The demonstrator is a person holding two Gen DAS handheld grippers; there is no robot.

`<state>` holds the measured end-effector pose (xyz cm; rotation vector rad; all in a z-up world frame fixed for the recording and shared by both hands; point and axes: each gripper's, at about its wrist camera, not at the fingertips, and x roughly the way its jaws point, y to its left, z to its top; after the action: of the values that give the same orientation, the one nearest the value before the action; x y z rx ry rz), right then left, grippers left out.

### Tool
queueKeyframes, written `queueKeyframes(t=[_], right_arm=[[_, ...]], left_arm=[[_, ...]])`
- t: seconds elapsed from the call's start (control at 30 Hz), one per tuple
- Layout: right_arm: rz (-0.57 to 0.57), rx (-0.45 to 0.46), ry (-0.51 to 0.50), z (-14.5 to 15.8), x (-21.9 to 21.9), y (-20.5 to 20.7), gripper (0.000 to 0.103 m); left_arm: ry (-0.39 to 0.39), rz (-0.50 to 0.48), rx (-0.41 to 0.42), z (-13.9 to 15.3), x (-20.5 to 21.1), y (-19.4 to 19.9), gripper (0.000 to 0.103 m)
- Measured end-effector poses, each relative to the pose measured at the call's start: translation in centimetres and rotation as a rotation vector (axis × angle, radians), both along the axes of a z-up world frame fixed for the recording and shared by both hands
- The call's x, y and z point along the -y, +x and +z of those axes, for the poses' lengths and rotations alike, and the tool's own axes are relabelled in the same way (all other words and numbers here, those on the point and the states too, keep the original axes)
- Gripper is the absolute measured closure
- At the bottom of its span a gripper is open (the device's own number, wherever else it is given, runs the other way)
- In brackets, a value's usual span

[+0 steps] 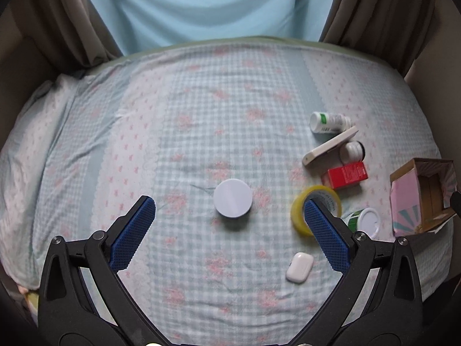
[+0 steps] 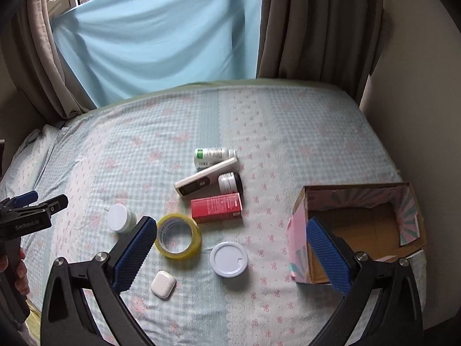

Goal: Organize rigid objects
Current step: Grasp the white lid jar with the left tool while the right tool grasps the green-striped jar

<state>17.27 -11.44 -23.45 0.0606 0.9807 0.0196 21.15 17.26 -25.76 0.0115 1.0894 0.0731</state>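
Rigid items lie on the bed. A white round jar (image 1: 233, 197) (image 2: 121, 218) stands just beyond my open, empty left gripper (image 1: 229, 212). To its right lie a yellow tape roll (image 1: 299, 216) (image 2: 178, 236), a white-lidded jar (image 1: 366, 221) (image 2: 228, 259), a white earbud case (image 1: 299, 267) (image 2: 163, 284), a red box (image 1: 347, 175) (image 2: 216, 207), a white remote (image 1: 330, 146) (image 2: 207, 179), a small dark jar (image 1: 352, 151) (image 2: 230, 182) and a green-and-white bottle (image 1: 330, 121) (image 2: 214, 155). My right gripper (image 2: 230, 240) is open and empty above the lidded jar. The left gripper (image 2: 34, 201) shows at far left in the right wrist view.
An open pink cardboard box (image 1: 422, 196) (image 2: 357, 230) with nothing visible inside sits at the bed's right edge. Brown curtains (image 2: 317, 23) and a light blue sheet (image 1: 207, 5) hang behind the bed. A pillow (image 1: 43, 132) lies at the left.
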Motion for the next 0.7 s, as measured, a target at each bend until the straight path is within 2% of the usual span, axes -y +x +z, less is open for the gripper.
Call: queueKeyframes(t=[0.2, 0.4, 0.57, 0.7], right_arm=[[-0.030, -0.183, 0.023, -7.7, -0.4, 2.2, 0.000], [-0.047, -0.361, 0.003, -14.8, -0.3, 3.9, 0.000], [-0.056, -0.461, 0.006, -18.7, -0.5, 5.0, 0.000], [-0.038, -0.530, -0.008, -21.3, -0.7, 5.9, 0.007]], left_arm=[[-0.004, -0.009, -0.153, -8.0, -0.6, 3.9, 0.000], [0.012, -0.033, -0.262, -14.6, -0.3, 6.0, 0.000], [0.009, -0.036, -0.324, -18.4, -0.2, 7.3, 0.000], [-0.011, -0.004, -0.355, -20.4, -0.9, 8.2, 0.001]])
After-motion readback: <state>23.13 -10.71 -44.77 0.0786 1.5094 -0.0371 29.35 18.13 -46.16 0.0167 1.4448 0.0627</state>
